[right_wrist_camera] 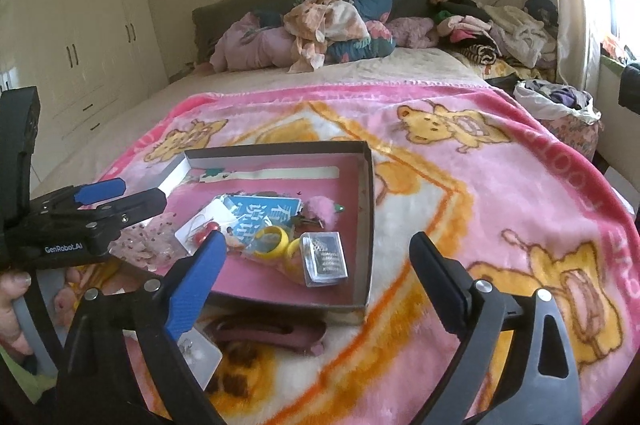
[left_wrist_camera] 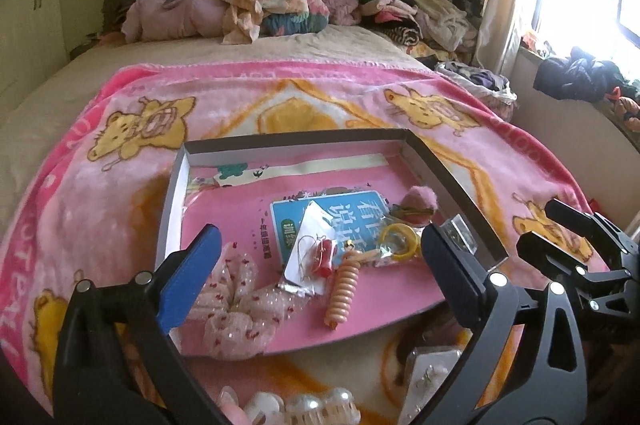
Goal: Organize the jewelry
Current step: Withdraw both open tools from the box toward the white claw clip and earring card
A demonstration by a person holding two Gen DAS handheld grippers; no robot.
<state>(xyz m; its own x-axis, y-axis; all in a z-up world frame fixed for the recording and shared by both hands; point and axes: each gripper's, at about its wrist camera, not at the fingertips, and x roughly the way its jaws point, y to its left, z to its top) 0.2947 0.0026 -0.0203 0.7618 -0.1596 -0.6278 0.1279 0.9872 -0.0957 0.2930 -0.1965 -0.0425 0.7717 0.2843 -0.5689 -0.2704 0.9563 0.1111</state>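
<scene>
A: Where is the jewelry sitting?

B: Most of it is lying in a shallow cardboard box with a pink floor [left_wrist_camera: 452, 181], which is resting on a pink fleece blanket printed with yellow bears [left_wrist_camera: 80, 193] spread over the bed. A pair of red bead earrings on a clear card [left_wrist_camera: 320, 257] is lying near the box's front edge, with an orange spiral hair tie [left_wrist_camera: 344, 285] just beside it and yellow plastic rings in a clear bag [left_wrist_camera: 396, 245] next to that.

A: Anything else in there?

B: A sheer pink scrunchie with red flecks [left_wrist_camera: 232, 309] is spilling over the box's front left edge, a fluffy pink pompom [right_wrist_camera: 322, 211] is sitting toward the right wall, and a small clear case holding a dark card [right_wrist_camera: 325, 259] is lying near the front right corner.

A: And the tongs?

B: The left tongs [left_wrist_camera: 320, 273] are hanging wide apart over the box's front edge, gripping nothing. The right tongs [right_wrist_camera: 316, 277] are spread wide too, with nothing between them, hovering at the box's front right corner.

A: Anything outside the box?

B: White pearly hair clips [left_wrist_camera: 304, 407] are lying on the blanket at the near edge.
</scene>
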